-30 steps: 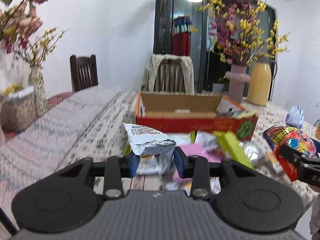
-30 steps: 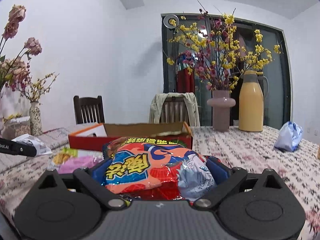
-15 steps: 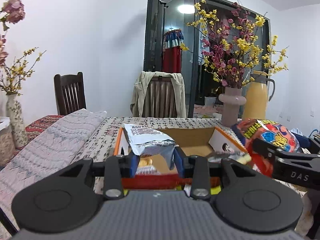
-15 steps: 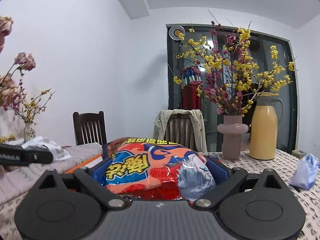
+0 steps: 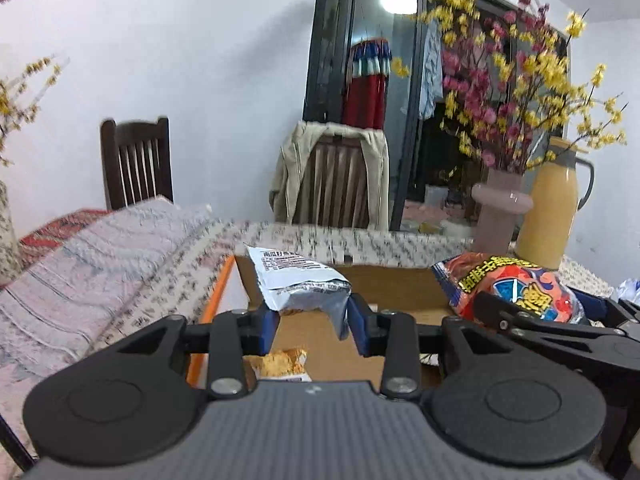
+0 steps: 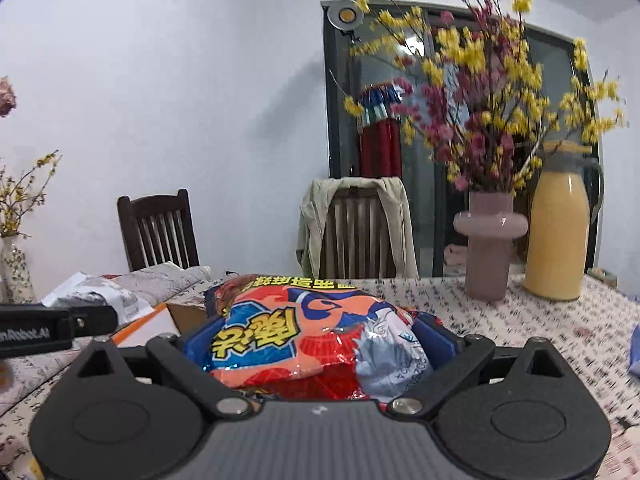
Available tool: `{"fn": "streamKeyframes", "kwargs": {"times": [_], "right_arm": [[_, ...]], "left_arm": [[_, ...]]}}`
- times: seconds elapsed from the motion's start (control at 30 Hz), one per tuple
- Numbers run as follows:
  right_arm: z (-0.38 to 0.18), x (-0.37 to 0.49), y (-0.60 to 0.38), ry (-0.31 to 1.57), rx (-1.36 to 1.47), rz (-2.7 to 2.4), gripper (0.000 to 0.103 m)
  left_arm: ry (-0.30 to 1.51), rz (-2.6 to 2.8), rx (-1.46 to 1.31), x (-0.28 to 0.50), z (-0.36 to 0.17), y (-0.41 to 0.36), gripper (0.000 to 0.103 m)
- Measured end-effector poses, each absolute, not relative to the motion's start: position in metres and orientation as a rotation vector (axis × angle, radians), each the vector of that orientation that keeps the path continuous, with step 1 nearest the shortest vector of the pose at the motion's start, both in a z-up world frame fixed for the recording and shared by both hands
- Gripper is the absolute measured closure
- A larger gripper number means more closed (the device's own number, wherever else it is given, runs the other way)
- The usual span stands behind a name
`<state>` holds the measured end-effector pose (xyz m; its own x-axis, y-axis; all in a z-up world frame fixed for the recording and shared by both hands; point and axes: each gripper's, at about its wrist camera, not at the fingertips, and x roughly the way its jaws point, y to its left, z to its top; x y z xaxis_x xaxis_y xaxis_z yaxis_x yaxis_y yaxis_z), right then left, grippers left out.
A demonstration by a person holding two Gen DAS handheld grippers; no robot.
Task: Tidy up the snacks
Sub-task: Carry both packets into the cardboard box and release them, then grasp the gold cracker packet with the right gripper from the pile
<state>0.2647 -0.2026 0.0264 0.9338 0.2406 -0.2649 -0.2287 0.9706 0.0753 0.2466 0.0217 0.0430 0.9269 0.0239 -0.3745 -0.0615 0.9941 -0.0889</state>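
While both grippers hang over the patterned table (image 5: 132,280), each has a snack pinched. Far left, a dark wooden chair (image 5: 136,162) by the wall. The left gripper (image 5: 314,320) has its blue pads clamped on a silver-white snack packet (image 5: 298,282) (printed text on top), held up above the open cardboard box (image 5: 400,284) with the orange edge; one small orange packet (image 5: 282,362) lies on the box floor below. Further right, the right gripper (image 6: 320,344) is closed around a puffy red-orange chip bag (image 6: 296,328), jaws spread wide by the bag, also near the box. Behind, right: pink vase (image 6: 490,236) with flowers, yellow thermos (image 6: 558,232).
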Motion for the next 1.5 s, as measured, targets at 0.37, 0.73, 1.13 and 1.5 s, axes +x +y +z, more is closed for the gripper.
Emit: {"fn": "streamKeyframes", "kwargs": {"times": [0.37, 0.73, 1.13, 1.5], "right_arm": [[0.022, 0.269, -0.218, 0.307, 0.13, 0.259, 0.0], [0.068, 0.227, -0.227, 0.223, 0.12, 0.253, 0.0], [0.041, 0.146, -0.236, 0.308, 0.063, 0.252, 0.0], [-0.017, 0.128, -0.228, 0.383, 0.018, 0.252, 0.0]], "left_arm": [[0.319, 0.106, -0.135, 0.233, 0.045, 0.03, 0.0], [0.242, 0.12, -0.162, 0.187, 0.081, 0.032, 0.0], [0.288, 0.123, -0.146, 0.122, 0.059, 0.038, 0.0], [0.36, 0.164, -0.089, 0.113, 0.006, 0.051, 0.0]]}}
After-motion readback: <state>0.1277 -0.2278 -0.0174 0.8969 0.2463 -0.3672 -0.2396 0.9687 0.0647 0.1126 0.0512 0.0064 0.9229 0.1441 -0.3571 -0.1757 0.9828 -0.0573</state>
